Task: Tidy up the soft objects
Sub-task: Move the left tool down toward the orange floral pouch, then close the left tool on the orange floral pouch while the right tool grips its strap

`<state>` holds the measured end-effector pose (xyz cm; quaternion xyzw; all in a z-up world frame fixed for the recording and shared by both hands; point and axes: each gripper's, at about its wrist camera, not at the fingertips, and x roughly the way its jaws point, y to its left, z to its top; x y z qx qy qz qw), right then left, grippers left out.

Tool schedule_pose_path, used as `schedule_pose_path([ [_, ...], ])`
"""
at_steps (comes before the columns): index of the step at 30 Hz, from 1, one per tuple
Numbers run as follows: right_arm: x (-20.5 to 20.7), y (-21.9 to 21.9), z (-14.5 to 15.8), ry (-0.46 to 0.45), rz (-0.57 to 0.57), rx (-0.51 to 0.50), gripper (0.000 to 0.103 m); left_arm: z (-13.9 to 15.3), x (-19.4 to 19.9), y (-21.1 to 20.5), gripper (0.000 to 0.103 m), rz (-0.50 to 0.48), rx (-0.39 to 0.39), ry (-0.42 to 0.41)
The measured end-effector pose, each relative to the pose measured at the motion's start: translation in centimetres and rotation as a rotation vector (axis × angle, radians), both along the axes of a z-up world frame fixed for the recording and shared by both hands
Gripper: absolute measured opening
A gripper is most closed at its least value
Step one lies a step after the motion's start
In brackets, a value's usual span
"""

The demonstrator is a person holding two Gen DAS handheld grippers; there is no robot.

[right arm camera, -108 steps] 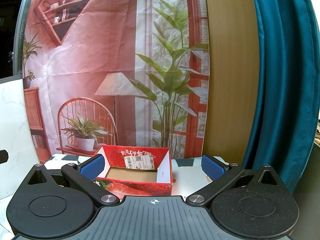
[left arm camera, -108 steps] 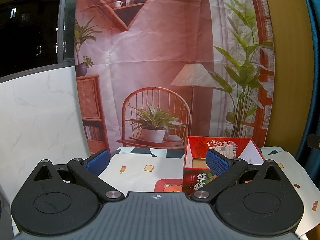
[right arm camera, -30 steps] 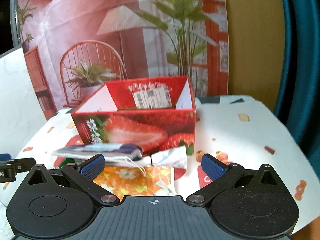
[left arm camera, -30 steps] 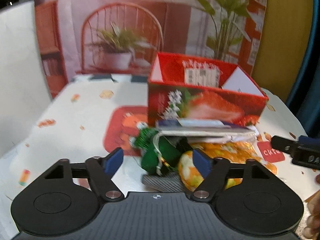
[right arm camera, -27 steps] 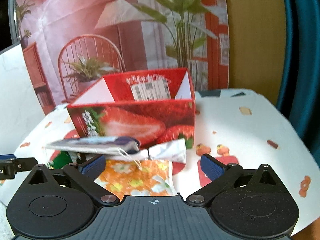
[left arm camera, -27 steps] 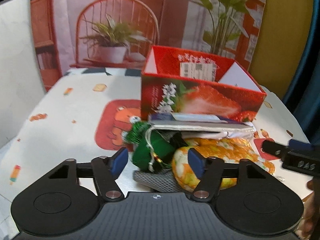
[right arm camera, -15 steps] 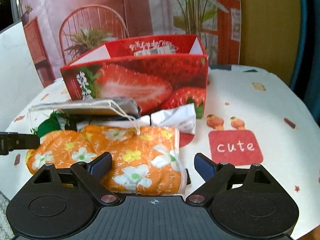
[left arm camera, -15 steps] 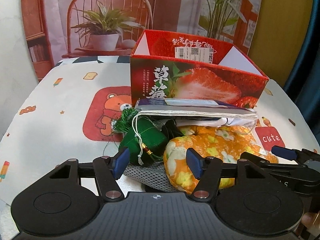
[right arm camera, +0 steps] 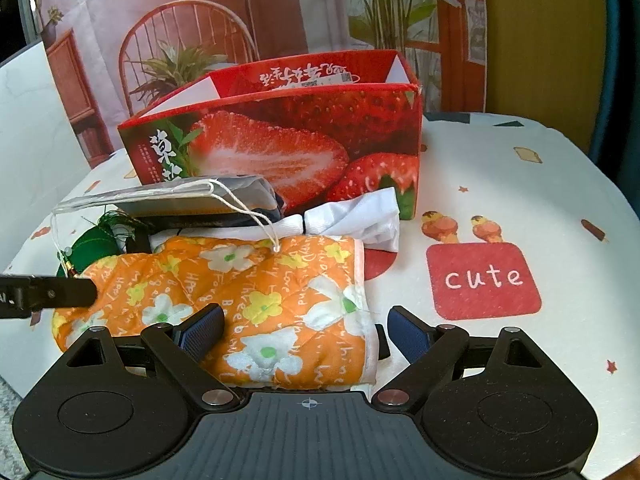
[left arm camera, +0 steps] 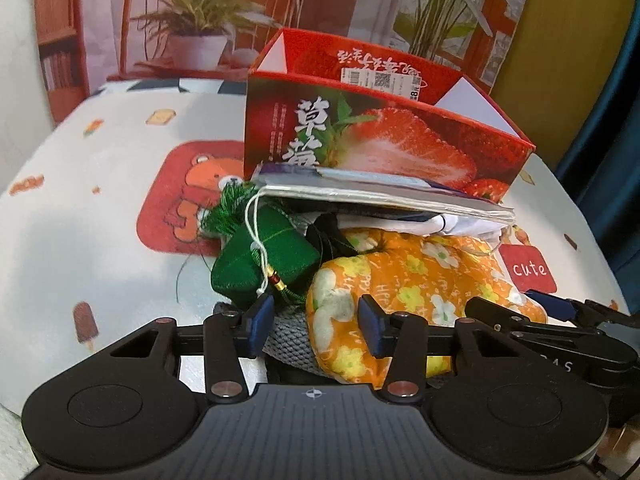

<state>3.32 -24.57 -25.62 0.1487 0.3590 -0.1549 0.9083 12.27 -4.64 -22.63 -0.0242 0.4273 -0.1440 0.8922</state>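
Note:
A pile of soft things lies in front of a red strawberry box [left arm camera: 384,140] [right arm camera: 288,136]. An orange flowered oven mitt [left arm camera: 420,280] [right arm camera: 256,296] lies at the front, with a green fabric pouch [left arm camera: 260,256] [right arm camera: 92,242], a grey knit piece [left arm camera: 288,344], a white cloth [right arm camera: 356,216] and a flat silver packet [left arm camera: 380,196] [right arm camera: 160,196]. My left gripper [left arm camera: 316,326] is open, its jaws around the mitt's left end. My right gripper [right arm camera: 304,330] is open, its jaws around the mitt's right end.
The round table has a white cartoon-print cloth [left arm camera: 100,216] [right arm camera: 520,200] with a red "cute" patch [right arm camera: 484,280]. A printed backdrop [left arm camera: 200,12] hangs behind, a white panel stands at the left and a blue curtain [left arm camera: 608,120] hangs at the right.
Both grippers have dropped from facing the backdrop to the pile and moved in. Each has narrowed its jaws around an end of the orange mitt.

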Motion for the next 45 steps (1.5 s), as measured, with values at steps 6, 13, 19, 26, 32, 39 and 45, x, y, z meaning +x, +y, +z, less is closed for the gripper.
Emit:
schedule_pose_path([
  [6,0.0,-0.2,-0.3,-0.005,0.004,0.024,0.085,-0.8,0.4,0.2,0.049,0.000,-0.053,0.044],
  [13,0.0,-0.4,-0.3,-0.016,0.018,0.055,0.078,-1.3,0.2,-0.3,0.049,-0.048,-0.082,0.055],
  [19,-0.2,-0.1,-0.1,-0.022,0.030,0.051,0.071,-1.1,-0.2,-0.3,0.036,-0.067,-0.076,0.034],
  [26,-0.7,0.3,0.9,-0.039,0.031,0.026,0.046,-0.4,-0.9,-0.5,0.018,-0.096,-0.059,-0.019],
  [32,-1.6,0.2,2.5,-0.078,0.029,0.017,0.010,0.2,-1.2,-0.1,0.015,-0.095,-0.091,-0.030],
  [39,-2.0,0.8,3.3,-0.073,0.030,0.002,0.011,0.3,-2.0,-0.3,0.015,-0.114,-0.050,-0.062],
  [45,-2.3,-0.2,2.3,-0.052,-0.016,0.046,0.035,-1.2,-1.6,-0.2,0.016,-0.108,-0.007,-0.034],
])
